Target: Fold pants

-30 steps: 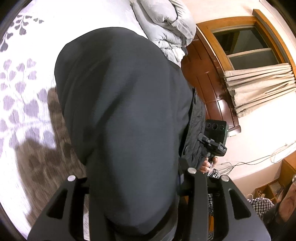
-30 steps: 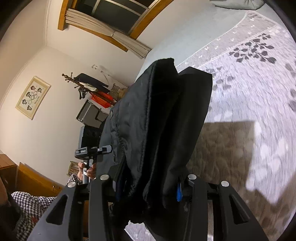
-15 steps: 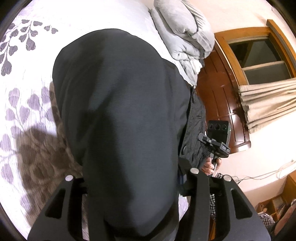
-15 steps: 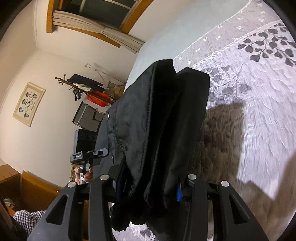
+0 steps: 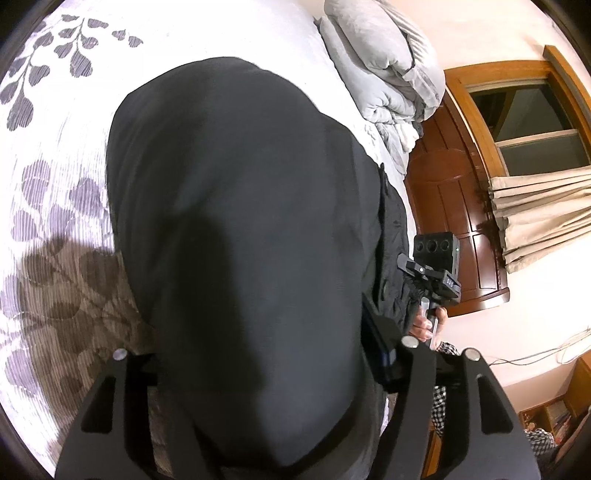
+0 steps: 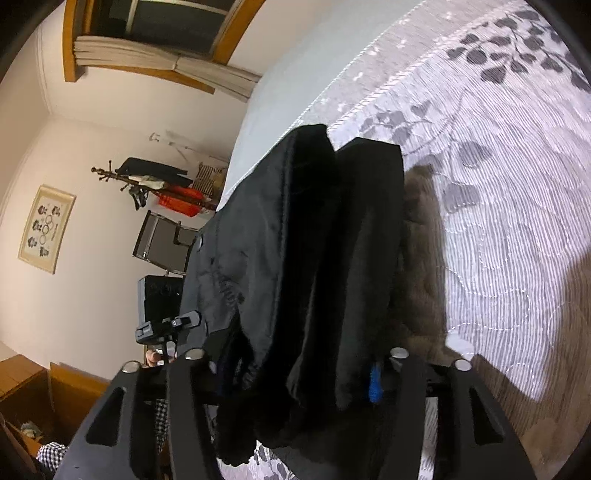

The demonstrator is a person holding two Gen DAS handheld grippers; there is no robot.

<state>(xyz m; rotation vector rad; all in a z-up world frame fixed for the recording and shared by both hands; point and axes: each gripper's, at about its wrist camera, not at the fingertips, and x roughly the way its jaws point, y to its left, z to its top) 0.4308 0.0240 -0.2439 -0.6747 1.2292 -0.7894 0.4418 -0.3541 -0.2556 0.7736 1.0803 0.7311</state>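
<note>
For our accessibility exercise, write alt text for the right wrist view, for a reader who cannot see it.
Black pants hang bunched between the fingers of the right gripper, above a bed with a grey leaf-print cover. At left, the left gripper holds the same pants, with a window and framed picture behind.

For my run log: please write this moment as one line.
task: fold pants | left tongs: shut on black pants | right tongs: shut on black pants | pants: lifted over bedspread

your black pants [image 5: 240, 240] hang bunched in thick folds, lifted above the patterned bed [image 6: 517, 221].
</note>
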